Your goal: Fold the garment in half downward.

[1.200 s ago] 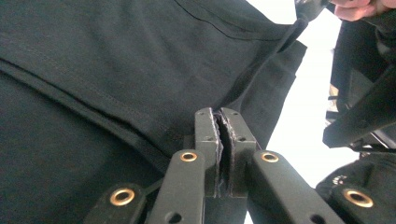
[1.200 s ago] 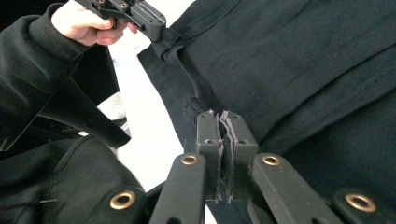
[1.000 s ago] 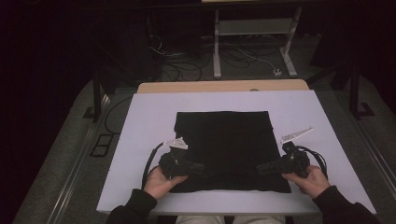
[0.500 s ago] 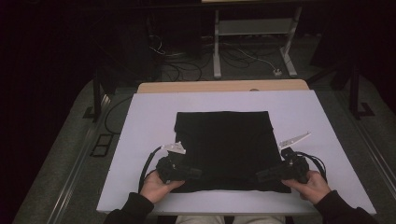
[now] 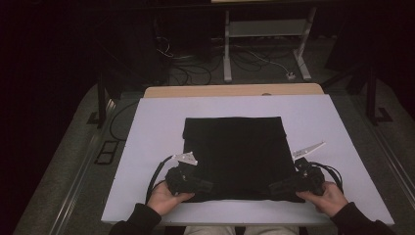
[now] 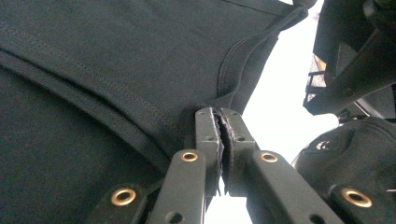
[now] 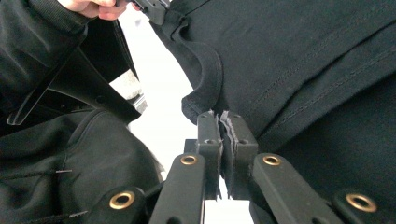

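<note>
At bench centre, toward 6 o'clock, lies the folded black shirt [image 5: 235, 156], roughly square, no clear long axis, hem edges running 9-to-3. Left gripper [image 5: 208, 186] and right gripper [image 5: 274, 186] each clamped on a near corner. Lift both level together, keep the edge taut, fold toward 12. White bench [image 5: 147, 127] beneath.

Black folded garment [image 5: 234, 152], flat, square, near table edge, centred

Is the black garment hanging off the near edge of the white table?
No, the high view shows the black garment lying flat, wholly on the white table, with white showing along its near edge.
</note>
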### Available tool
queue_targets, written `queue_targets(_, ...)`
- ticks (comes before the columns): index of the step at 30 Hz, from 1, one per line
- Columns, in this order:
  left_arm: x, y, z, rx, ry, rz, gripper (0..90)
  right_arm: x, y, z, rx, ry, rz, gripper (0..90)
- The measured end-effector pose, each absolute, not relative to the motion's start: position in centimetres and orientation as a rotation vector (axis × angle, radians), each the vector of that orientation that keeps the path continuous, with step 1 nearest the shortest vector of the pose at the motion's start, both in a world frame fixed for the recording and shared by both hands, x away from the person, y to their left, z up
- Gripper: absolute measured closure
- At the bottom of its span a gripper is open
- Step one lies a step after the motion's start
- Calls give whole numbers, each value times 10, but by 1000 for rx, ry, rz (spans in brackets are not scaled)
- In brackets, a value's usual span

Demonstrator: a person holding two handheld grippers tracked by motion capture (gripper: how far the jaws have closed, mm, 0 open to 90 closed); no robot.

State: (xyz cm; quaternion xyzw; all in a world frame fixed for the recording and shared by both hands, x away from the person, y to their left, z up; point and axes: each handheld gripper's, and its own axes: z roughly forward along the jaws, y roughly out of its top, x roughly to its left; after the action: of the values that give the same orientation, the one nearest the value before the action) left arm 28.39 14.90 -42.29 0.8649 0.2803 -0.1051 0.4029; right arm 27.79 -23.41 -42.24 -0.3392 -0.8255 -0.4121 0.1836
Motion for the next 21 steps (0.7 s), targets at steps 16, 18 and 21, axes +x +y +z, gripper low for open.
queue_targets(16,279,148,-419,2142,686,-265,571,277,-231,-425,-945,-2315,-1145,616)
queue_targets(18,279,150,-418,2138,678,-251,508,276,-230,-423,-944,-2324,-1166,533)
queue_targets(21,279,150,-416,2128,694,-217,419,275,-230,-419,-960,-2349,-1207,416)
